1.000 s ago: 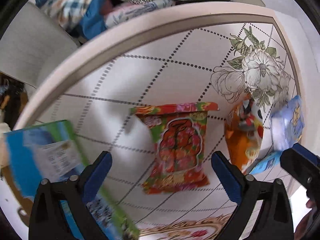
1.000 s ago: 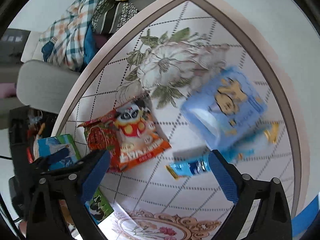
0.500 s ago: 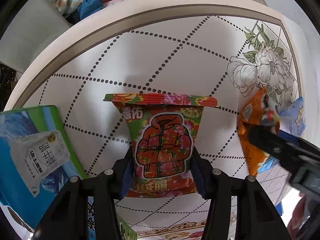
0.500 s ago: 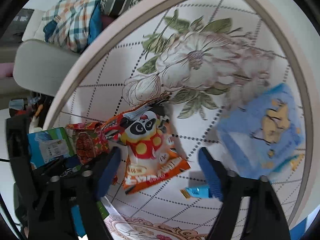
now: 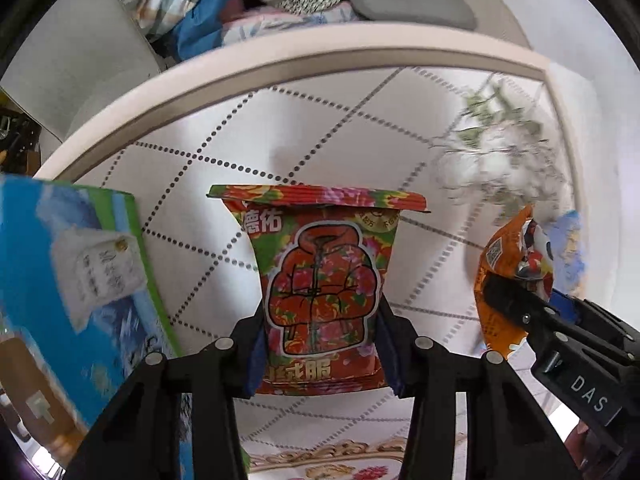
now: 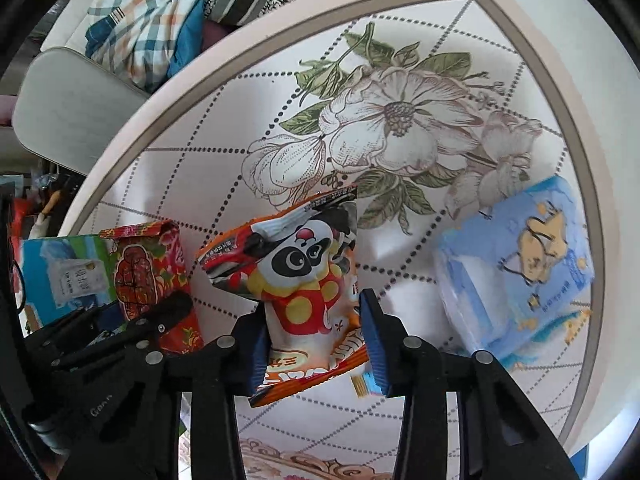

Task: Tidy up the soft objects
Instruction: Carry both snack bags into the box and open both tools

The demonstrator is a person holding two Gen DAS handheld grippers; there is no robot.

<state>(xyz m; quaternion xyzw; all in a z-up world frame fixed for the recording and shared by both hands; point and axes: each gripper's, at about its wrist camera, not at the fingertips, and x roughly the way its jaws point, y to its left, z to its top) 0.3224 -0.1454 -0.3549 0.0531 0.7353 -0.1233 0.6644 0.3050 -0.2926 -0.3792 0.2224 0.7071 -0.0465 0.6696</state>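
My left gripper (image 5: 320, 344) is shut on a red floral snack bag (image 5: 320, 280) and holds it upright over the table; the bag also shows in the right wrist view (image 6: 148, 276). My right gripper (image 6: 314, 340) is shut on an orange panda snack bag (image 6: 304, 280), crumpled between the blue pads; it also shows at the right of the left wrist view (image 5: 508, 272). A blue tissue pack (image 6: 516, 272) lies on the table to the right. A small blue sachet (image 6: 362, 385) lies under the right pad.
A blue-green box (image 5: 68, 280) lies at the left, also in the right wrist view (image 6: 64, 272). The table has a flower-print cloth (image 6: 392, 120) and a pale rim (image 5: 280, 68). Beyond it are piled clothes (image 5: 192, 4) and a grey cushion (image 5: 412, 8).
Both grippers went from open to shut: the left closed on the floral bag, the right moved left and closed on the panda bag. Both bags are now lifted.
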